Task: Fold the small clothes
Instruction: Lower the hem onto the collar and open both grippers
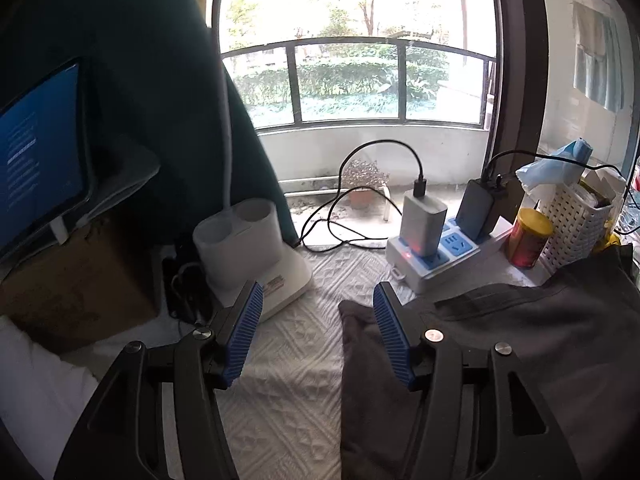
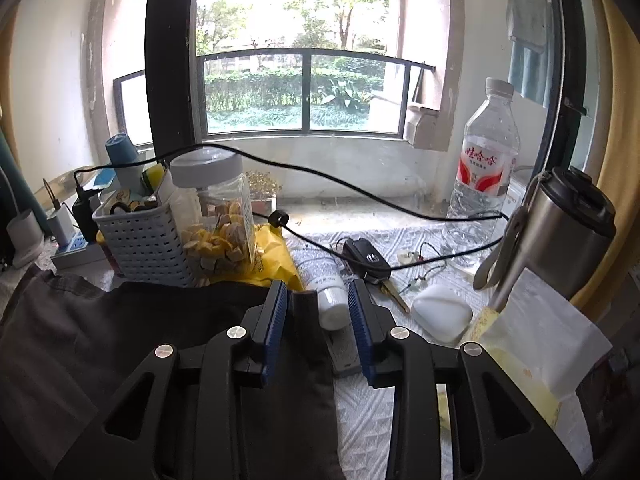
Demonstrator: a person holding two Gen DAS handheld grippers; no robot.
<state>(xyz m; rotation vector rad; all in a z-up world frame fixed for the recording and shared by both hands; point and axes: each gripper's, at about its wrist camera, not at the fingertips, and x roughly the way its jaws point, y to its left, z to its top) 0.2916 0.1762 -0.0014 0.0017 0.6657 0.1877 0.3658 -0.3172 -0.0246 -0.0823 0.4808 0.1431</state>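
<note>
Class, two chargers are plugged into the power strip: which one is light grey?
The nearer charger on the power strip, standing left of the dark charger.

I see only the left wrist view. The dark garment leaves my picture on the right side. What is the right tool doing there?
Observer: The right tool is open. The edge of the dark garment lies in the gap between its pads, and they do not press on it.
Operator: What lies beyond that edge?
Observer: A white tube lies just past it, and a car key lies beside the tube.
Operator: Does anything tall stand near?
Observer: Yes, a water bottle and a steel flask stand further to the right.
</note>
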